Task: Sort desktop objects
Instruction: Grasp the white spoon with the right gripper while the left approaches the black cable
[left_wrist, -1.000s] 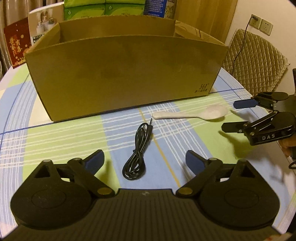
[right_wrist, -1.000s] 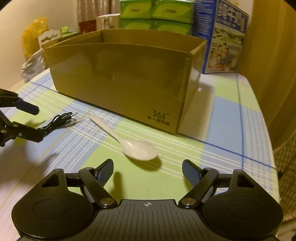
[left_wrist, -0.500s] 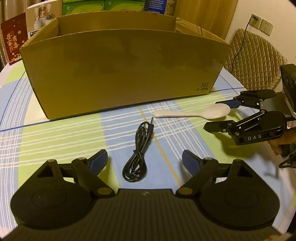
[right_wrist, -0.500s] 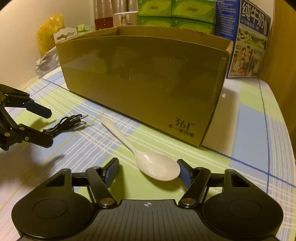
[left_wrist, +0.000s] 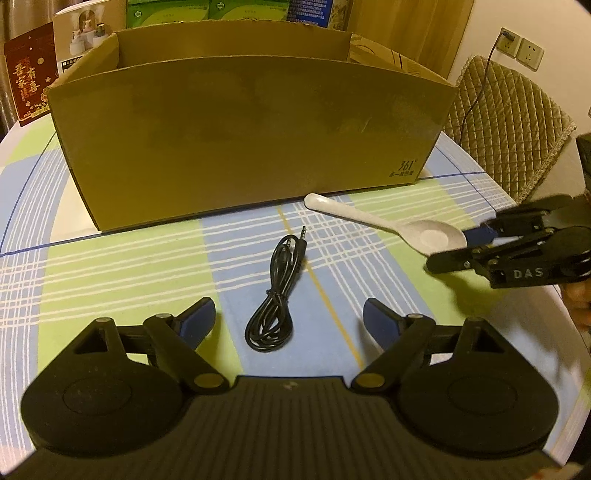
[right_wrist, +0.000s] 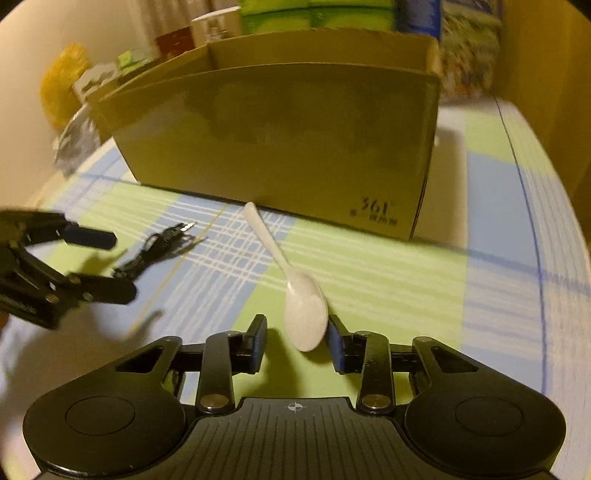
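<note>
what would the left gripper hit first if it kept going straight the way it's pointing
Most likely the black audio cable, which lies coiled on the tablecloth between the open fingers of the left gripper. If it passed above the cable, the cardboard box comes next; height is unclear.

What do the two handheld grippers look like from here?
Both the left gripper and the right gripper are matte black, with round housings, a ribbed centre plate, brass-coloured pivot pins and dark blue finger pads. The right one carries white "DAS" lettering.
</note>
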